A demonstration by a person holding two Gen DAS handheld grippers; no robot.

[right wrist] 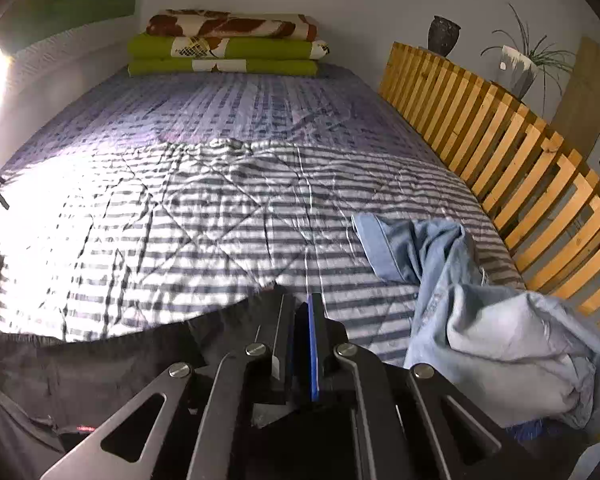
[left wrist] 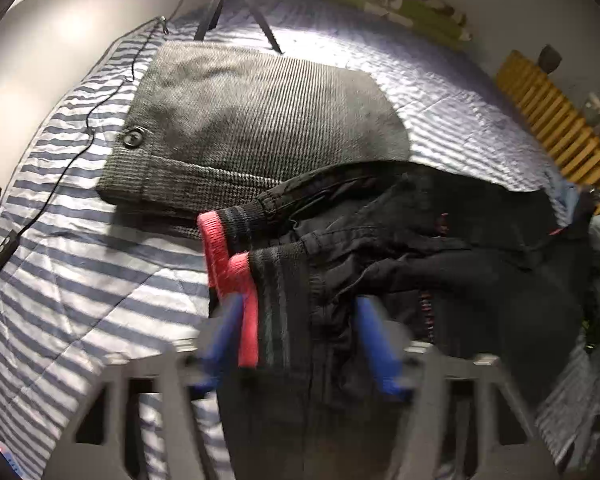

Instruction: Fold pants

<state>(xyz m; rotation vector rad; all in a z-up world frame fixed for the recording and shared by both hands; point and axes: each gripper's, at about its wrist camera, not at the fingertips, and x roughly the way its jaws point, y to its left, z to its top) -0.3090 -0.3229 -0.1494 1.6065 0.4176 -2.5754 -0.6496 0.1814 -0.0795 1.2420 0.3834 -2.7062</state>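
Black pants lie crumpled on the striped bed quilt. Their two ribbed leg cuffs with pink ends are stacked together and point left. My left gripper is open, its blue fingers spread wide on either side of the nearer cuff, blurred by motion. In the right wrist view, my right gripper is shut on the upper edge of the black pants, which sag down to the left from the pinch.
Folded grey checked trousers lie just beyond the cuffs. A tripod and a black cable are at the far left. Crumpled light blue jeans lie right, beside a wooden slatted rail. Folded blankets are stacked at the bed's far end.
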